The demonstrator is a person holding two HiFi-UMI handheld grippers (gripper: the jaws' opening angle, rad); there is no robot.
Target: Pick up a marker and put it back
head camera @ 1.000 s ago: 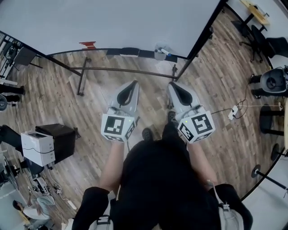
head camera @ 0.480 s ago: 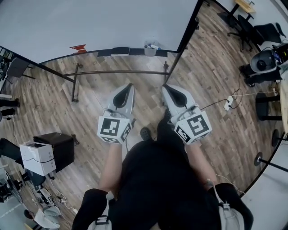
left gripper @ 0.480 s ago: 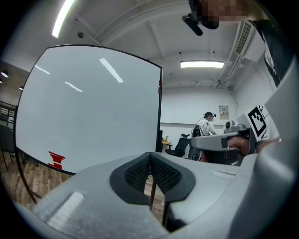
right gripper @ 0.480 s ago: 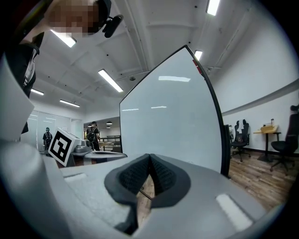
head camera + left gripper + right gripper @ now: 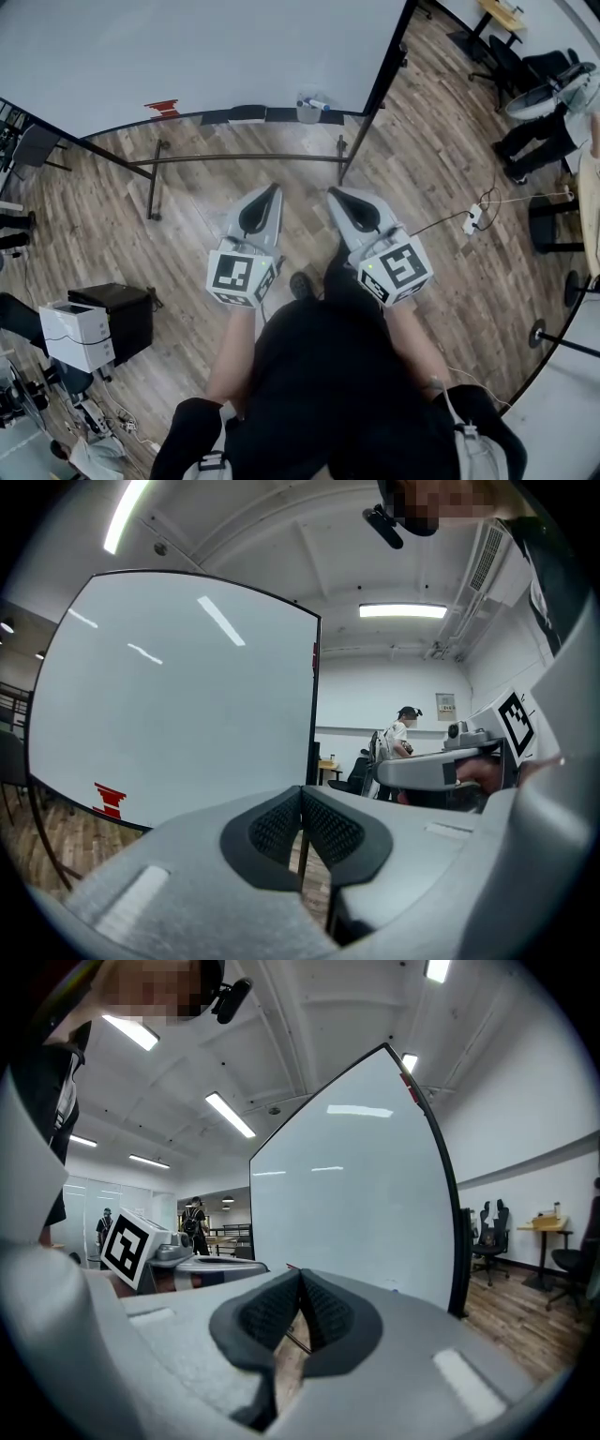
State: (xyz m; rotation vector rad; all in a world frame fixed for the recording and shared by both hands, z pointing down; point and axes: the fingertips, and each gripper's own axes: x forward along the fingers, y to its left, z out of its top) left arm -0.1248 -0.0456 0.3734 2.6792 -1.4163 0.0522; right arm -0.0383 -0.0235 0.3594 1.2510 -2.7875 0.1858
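Well, the left gripper [image 5: 274, 188] and right gripper [image 5: 334, 193] sit closed and empty; the 12 o'clock marker [image 5: 318, 103] looks light and slick, so grab its middle.

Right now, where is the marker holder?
In the head view, the marker holder sits top centre on the whiteboard ledge, near the board's right edge.

The cup [image 5: 307, 112] on the whiteboard [image 5: 187, 47] ledge was too small to count the markers [image 5: 318, 104] in it. The whiteboard ran off the top edge. A red shape [image 5: 162, 108] on the ledge couldn't be identified. The right edge cut a bystander [image 5: 548, 136], and the wearer's torso hid all but one shoe [image 5: 302, 284].
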